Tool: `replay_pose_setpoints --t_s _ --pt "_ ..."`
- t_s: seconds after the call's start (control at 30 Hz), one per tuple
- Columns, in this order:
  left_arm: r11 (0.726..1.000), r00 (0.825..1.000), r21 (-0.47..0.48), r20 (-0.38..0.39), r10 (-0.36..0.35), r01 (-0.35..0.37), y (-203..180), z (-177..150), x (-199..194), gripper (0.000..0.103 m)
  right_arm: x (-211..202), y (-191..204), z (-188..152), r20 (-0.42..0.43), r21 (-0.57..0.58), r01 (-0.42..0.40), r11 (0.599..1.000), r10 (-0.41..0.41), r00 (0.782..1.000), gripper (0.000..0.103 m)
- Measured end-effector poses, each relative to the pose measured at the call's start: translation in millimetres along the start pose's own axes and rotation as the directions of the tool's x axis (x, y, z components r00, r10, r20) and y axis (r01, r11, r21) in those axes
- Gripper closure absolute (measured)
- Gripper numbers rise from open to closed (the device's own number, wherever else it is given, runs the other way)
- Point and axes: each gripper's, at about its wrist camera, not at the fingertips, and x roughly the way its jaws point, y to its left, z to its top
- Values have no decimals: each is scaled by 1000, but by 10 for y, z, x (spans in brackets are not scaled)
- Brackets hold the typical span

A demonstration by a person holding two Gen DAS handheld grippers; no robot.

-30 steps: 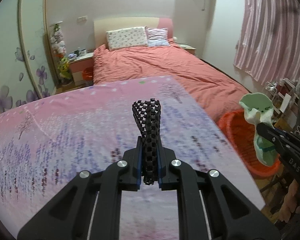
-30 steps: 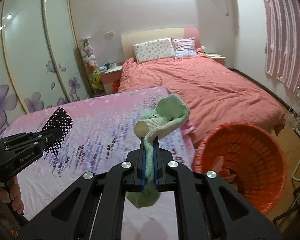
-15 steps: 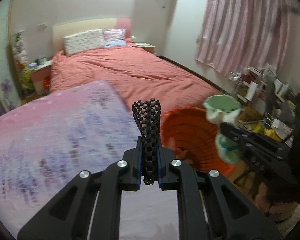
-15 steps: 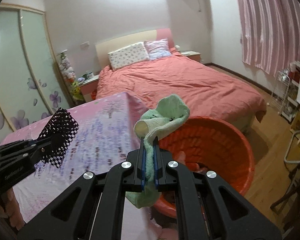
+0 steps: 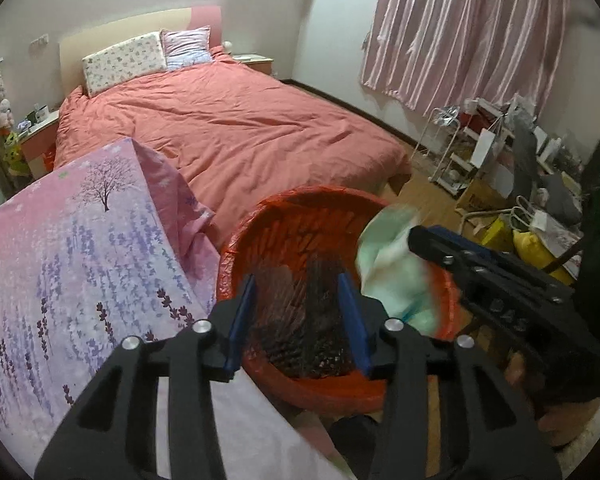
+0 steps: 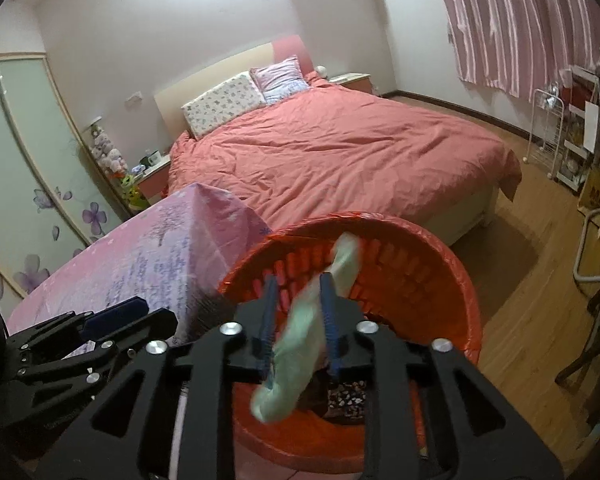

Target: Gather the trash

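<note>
An orange basket point(image 5: 284, 224) stands on the floor beside the table; it also shows in the right wrist view point(image 6: 440, 264). My left gripper point(image 5: 298, 312) is open above the basket, and the black mesh piece point(image 5: 312, 316) is a blur dropping between its jaws into the basket. My right gripper point(image 6: 298, 320) is open above the basket too, and the pale green sock point(image 6: 300, 344) is a blur falling between its jaws. The sock point(image 5: 392, 272) shows in the left wrist view by the right gripper's tip.
A table with a pink and purple floral cloth point(image 5: 80, 248) lies left of the basket. A large bed with a salmon cover point(image 5: 228, 120) is behind. Racks, bags and boxes point(image 5: 500, 168) crowd the right wall under pink curtains. Wardrobe doors point(image 6: 28, 168) stand left.
Both grippers swung right from over the table to above the basket and opened. The black mesh piece and the green sock have left the jaws and are falling into the basket.
</note>
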Motion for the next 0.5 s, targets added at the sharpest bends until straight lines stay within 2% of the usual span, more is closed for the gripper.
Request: replay_pose_setpoints --t_s 0.03,0.07,0.1,0.13,0.2,0.23,0.27,0.33,0.43,0.5 --pt "1000 1000 -5 -7 11 -11 27 -9 31 60 -5 -26 -13 0 6 5 1000 -5 1000 72" --pt "1000 1000 -11 -11 23 -23 67 -20 51 60 -27 -33 -32 3 9 12 1000 -12 1000 64" --pt "999 999 -14 -11 32 -32 88 -29 53 58 -62 -39 -48 13 6 25 1000 -25 1000 51" --pt "999 999 -17 -10 48 -49 138 -51 34 53 -102 -27 -68 27 0 38 999 -38 999 42" --pt "997 997 -19 4 71 -71 204 -115 -51 43 -232 11 -101 77 -24 78 997 -76 994 12" --pt "996 996 -19 19 86 -85 235 -158 -134 34 -294 33 -114 101 -37 93 995 -89 991 8" --pt "995 994 -21 33 100 -99 262 -195 -211 30 -362 77 -135 125 -53 113 992 -106 987 3" --pt "992 990 -28 74 122 -120 341 -303 -443 16 -518 234 -201 167 -97 185 978 -167 972 2" --pt "984 975 -34 135 176 -173 411 -474 -798 4 -670 458 -289 196 -168 314 935 -280 940 2" --pt "976 961 -39 169 219 -216 444 -593 -1025 4 -804 589 -400 224 -208 341 917 -294 929 2"
